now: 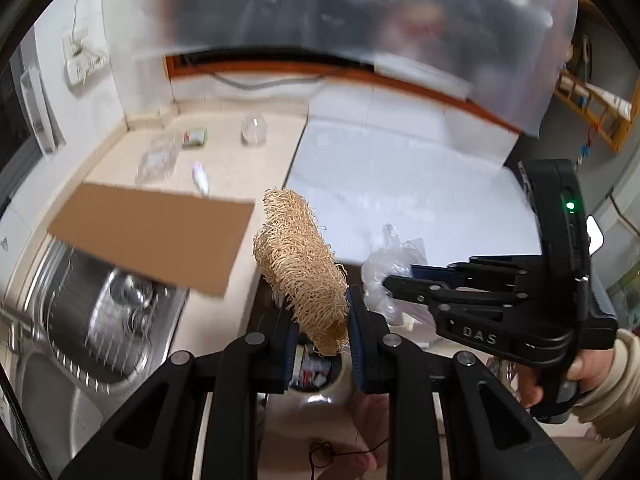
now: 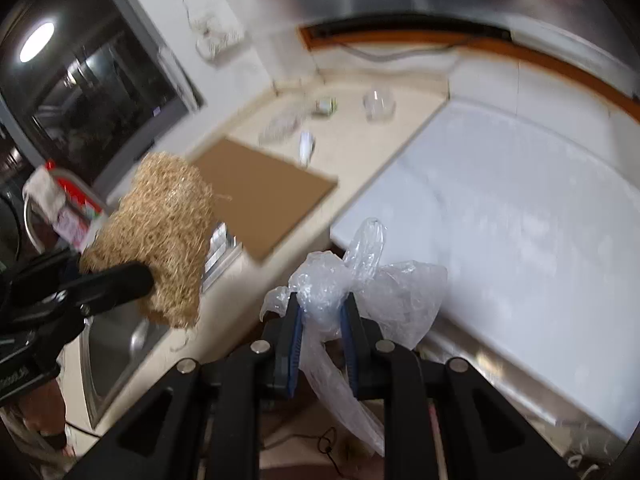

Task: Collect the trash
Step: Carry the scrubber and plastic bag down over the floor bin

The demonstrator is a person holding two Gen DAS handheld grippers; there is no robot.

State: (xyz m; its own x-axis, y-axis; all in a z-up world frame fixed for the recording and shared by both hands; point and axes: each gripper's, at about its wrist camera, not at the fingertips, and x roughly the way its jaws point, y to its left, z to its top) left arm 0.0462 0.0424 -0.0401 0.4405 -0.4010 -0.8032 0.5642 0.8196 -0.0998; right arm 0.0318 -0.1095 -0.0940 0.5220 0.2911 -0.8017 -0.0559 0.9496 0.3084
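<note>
Fibrous loofah [image 1: 300,264] clamped in left gripper [image 1: 320,344], plastic bag [image 2: 352,280] in right gripper [image 2: 320,340]; carry step; next, release both over bin [image 1: 316,376] beyond worktop [image 1: 224,152] edge.

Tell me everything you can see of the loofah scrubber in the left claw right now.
The loofah scrubber is a tan, oblong pad of coarse, tangled dry fibres, frayed at the edges with loose strands sticking out. The left claw is shut on its lower end, its blue pads pressing both sides, so the pad stands up and leans slightly left. It is held in the air, in front of the counter edge and above a round bin; nothing else touches it. The right wrist view shows it thick and intact.
</note>
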